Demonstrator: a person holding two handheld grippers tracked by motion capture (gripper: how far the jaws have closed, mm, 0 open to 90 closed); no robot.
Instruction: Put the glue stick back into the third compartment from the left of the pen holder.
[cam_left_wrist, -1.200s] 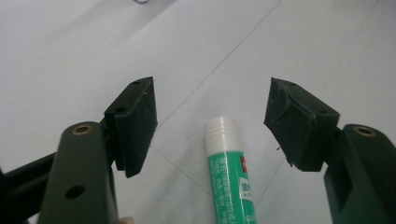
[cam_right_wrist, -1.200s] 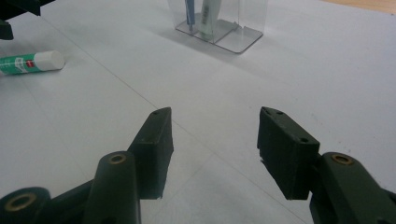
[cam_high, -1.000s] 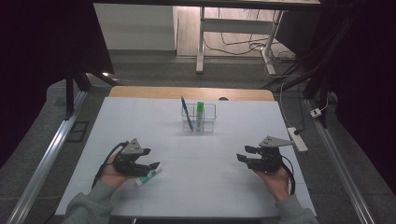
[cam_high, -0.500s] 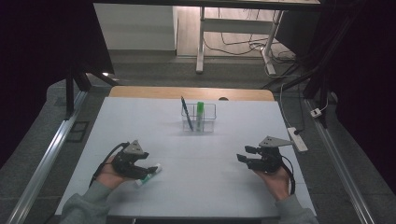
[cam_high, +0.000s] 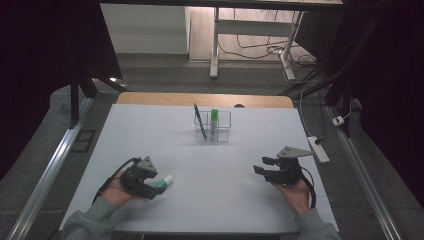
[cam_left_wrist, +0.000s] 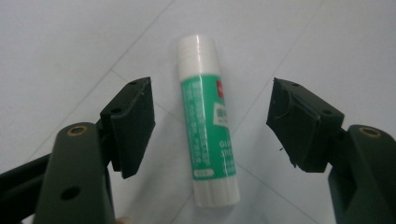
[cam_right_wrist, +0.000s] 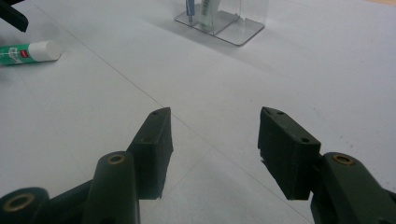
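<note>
The green-and-white plastic glue stick (cam_left_wrist: 207, 126) is lying flat on the white table surface (cam_high: 220, 200), squarely in the gap between the two black jaws of the left gripper (cam_left_wrist: 211, 123); in the left gripper view its long axis is running nearly bottom to top, along the jaws' own reach, white cap at the upper centre of the frame and its flat base at the lower centre. Both pads are standing clear of the barrel with table showing on either side, so the left gripper is wide open and holding nothing. The coming move is turning on this: a straight squeeze would be catching the stick across its width, judging by the alignment. In the high view the glue stick (cam_high: 163, 182) is lying at the lower left, poking out to the right of the left gripper (cam_high: 154, 186), cap toward frame centre. The left hand is by far the nearer; the right gripper (cam_high: 261, 165) is sitting well apart at the lower right, jaws also parted wide and empty, as the right gripper view confirms (cam_right_wrist: 212, 140). The clear plastic pen holder (cam_high: 213, 126), already carrying a dark pen (cam_high: 199, 121) and a second green-capped stick (cam_high: 214, 122), is standing at centre, farther up the table. Against the earlier frames, the left gripper is sitting lower over the stick, tipped down onto it; the holder and the right hand are unchanged.
</note>
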